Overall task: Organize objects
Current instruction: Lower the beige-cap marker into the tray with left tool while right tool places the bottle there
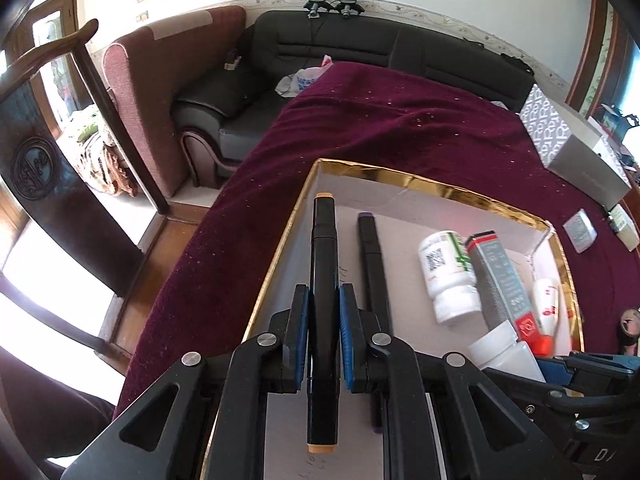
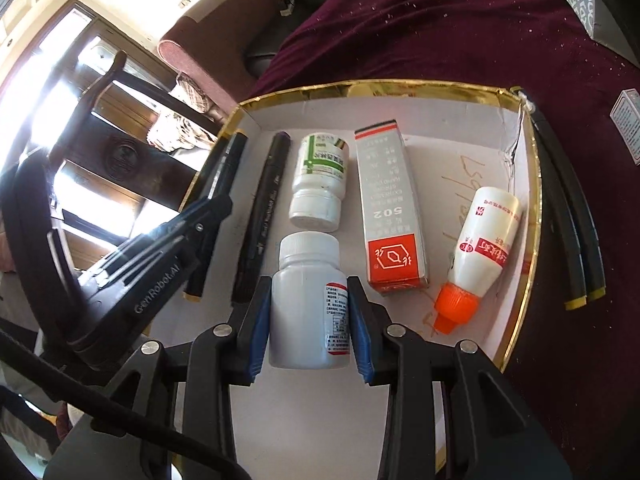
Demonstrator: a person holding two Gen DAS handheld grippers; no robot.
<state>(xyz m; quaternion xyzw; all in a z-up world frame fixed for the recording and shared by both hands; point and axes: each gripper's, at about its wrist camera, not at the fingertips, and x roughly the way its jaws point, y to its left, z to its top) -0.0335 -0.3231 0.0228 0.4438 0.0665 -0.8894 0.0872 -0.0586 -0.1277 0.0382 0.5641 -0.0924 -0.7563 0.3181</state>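
A gold-rimmed white box (image 1: 440, 186) (image 2: 360, 90) lies on the maroon cloth. My left gripper (image 1: 324, 300) is shut on a black marker with orange ends (image 1: 323, 320), held over the box's left side; that marker also shows in the right wrist view (image 2: 218, 184). My right gripper (image 2: 308, 288) is shut on a white pill bottle (image 2: 306, 300) above the box floor. In the box lie a purple-capped black marker (image 1: 372, 264) (image 2: 262, 216), a green-labelled white bottle (image 1: 448, 276) (image 2: 318, 180), a grey 502 glue carton (image 1: 500, 280) (image 2: 390, 208) and an orange-capped glue bottle (image 2: 480, 256) (image 1: 546, 308).
A grey patterned box (image 1: 568, 144) stands at the table's far right, with a small white box (image 2: 630, 128) near it. Black strips with yellow ends (image 2: 576, 240) lie right of the gold box. A dark sofa (image 1: 340, 56) and a wooden chair (image 1: 80, 120) stand beyond the table.
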